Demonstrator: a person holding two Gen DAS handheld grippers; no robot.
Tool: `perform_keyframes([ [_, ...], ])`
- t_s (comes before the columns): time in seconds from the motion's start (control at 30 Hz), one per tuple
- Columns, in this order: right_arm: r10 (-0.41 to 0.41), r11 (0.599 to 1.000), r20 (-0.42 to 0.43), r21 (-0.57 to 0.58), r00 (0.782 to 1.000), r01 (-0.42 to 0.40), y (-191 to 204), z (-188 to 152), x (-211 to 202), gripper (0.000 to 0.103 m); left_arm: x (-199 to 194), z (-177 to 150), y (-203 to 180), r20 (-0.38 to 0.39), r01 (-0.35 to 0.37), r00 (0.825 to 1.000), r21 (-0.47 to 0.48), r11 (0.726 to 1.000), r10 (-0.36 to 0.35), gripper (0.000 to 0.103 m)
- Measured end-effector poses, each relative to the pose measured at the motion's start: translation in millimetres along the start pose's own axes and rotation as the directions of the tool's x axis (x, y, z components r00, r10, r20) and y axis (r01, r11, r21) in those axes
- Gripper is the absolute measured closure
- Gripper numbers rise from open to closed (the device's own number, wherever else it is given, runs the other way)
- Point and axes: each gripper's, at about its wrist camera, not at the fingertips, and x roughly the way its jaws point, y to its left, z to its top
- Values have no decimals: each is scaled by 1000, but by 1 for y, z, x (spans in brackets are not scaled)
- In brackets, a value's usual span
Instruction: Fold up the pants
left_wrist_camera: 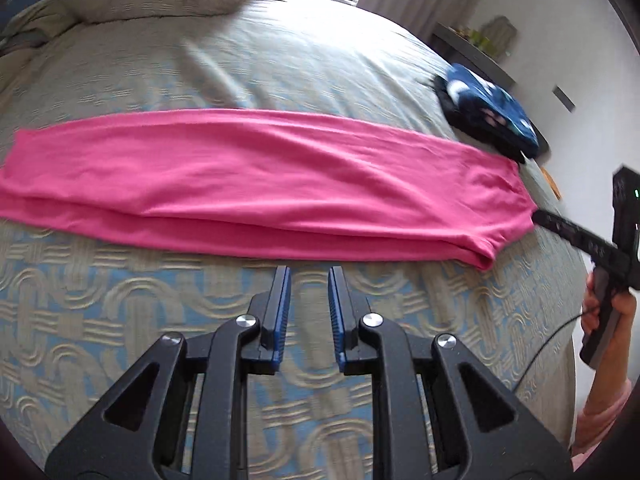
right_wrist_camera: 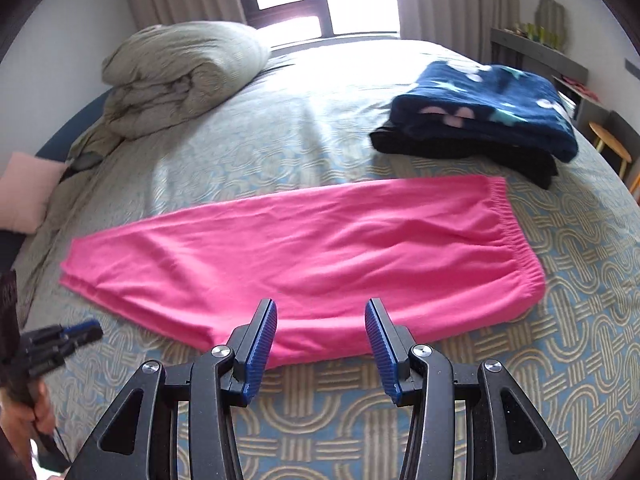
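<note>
Pink pants lie flat on the bed, folded lengthwise with one leg on the other, waistband at the right and cuffs at the left. They also show in the right wrist view, elastic waistband at the right. My left gripper is open and empty, just short of the pants' near edge. My right gripper is open and empty, its tips over the near edge of the pants by the seat. The right gripper also shows in the left wrist view at the waistband end. The left gripper also shows in the right wrist view, near the cuffs.
The bed has a blue and beige patterned cover. A stack of folded dark blue and black clothes lies behind the waistband. A rolled grey duvet sits at the far left. A shelf and stool stand at the right.
</note>
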Motion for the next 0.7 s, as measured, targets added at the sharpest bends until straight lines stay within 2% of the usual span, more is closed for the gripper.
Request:
perform_keyframes([
  [0.1, 39, 992, -38, -120, 999, -43, 44, -6, 12, 56, -27, 2, 61, 65, -98, 992, -128, 987, 107, 82],
  [0.2, 1, 976, -73, -217, 997, -17, 82, -12, 27, 56, -50, 2, 109, 110, -177, 973, -209, 962, 203, 75],
  [0.27, -9, 965, -93, -263, 996, -16, 99, -15, 37, 56, -62, 2, 139, 123, -222, 958, -259, 940, 260, 74],
  [0.37, -75, 948, -125, -318, 989, 32, 116, -20, 53, 56, -72, 7, 180, 133, -262, 939, -329, 908, 319, 74],
  [0.47, -126, 938, -147, -339, 981, 70, 121, -24, 65, 56, -74, 14, 214, 133, -254, 935, -397, 882, 330, 74],
  [0.57, -146, 943, -162, -322, 976, 87, 117, -25, 71, 56, -68, 25, 244, 141, -205, 945, -449, 870, 296, 74],
  [0.7, -155, 955, -178, -280, 972, 101, 112, -24, 76, 56, -54, 40, 264, 149, -143, 959, -482, 864, 242, 74],
])
